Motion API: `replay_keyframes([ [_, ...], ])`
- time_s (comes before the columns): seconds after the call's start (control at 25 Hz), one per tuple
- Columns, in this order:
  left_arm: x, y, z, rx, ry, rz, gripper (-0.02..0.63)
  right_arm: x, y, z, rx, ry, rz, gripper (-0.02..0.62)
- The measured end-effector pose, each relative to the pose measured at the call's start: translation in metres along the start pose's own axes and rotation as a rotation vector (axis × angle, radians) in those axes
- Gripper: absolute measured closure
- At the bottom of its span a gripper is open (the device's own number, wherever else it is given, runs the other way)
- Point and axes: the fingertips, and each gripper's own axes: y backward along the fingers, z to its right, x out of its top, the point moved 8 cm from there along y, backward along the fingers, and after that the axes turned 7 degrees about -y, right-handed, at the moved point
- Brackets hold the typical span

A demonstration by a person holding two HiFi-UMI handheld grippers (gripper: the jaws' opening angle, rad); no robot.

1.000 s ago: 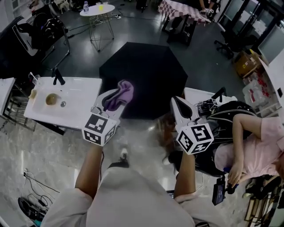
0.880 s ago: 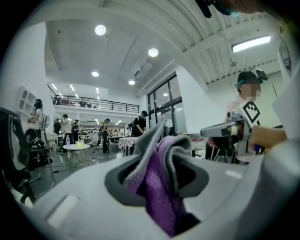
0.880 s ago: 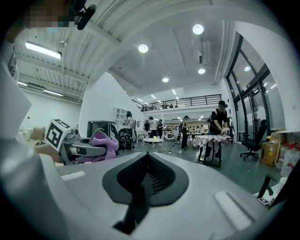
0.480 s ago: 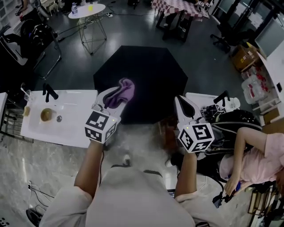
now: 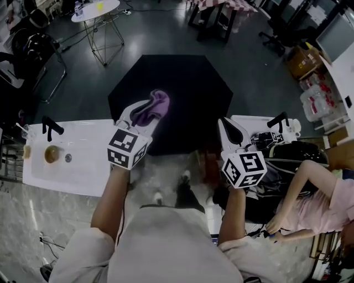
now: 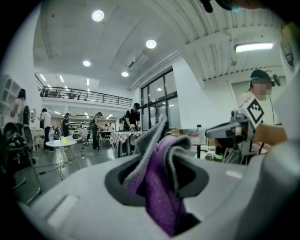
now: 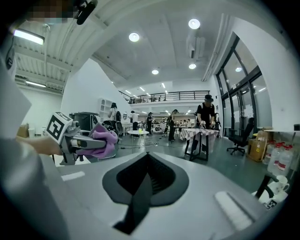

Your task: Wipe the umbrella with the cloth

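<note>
Forearms: both bare and stretched forward, a gripper in each hand.
Left gripper [image 5: 142,112]: fingers clamped tight on the purple cloth [image 5: 155,105], with a bunched fold poking out past the tips.
Cloth position: in the head view, over the near rim of the umbrella [image 5: 177,91]; contact with the canopy impossible to judge.
Right gripper [image 5: 226,126]: fingers pressed together with nothing between them, level with the left gripper and well apart from it, by the umbrella's near right edge.
Floor underfoot: pale marbled tiles close in, dark grey further out.
Left desk [image 5: 83,163]: white, just beside the left gripper, with a small round brown item [image 5: 51,153] near its left end, too small to name.
Right desk [image 5: 248,120]: white, beyond the right gripper, with black gear on top.
Black backpack [image 5: 290,157]: near the right gripper, between it and the seated person [image 5: 318,202] in a pink top.
Umbrella: black, open, canopy facing up, on the dark floor beyond both grippers.
Far left: round white desk [image 5: 95,8] on thin wire legs.
Far centre: desk with a checked cover [image 5: 221,4], and a person in dark clothes [image 7: 205,117] standing at it in the right gripper view.
Far right: cardboard box [image 5: 305,57] on the floor.
</note>
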Motion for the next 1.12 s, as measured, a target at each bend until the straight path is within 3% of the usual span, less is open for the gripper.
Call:
replay_keyframes([
  [0.28, -0.007, -0.084, -0.035, -0.006, -0.01, -0.047, 0.468, -0.005, -0.054, 0.064, -0.006, -0.032, -0.032, 0.589],
  [0.72, -0.021, -0.258, -0.088, -0.008, -0.011, -0.118, 0.466, -0.018, -0.152, 0.181, 0.001, -0.073, -0.098, 0.589],
  [1.12, -0.076, -0.403, -0.115, -0.076, -0.048, -0.24, 0.465, -0.059, -0.208, 0.242, -0.011, -0.128, -0.183, 0.589],
])
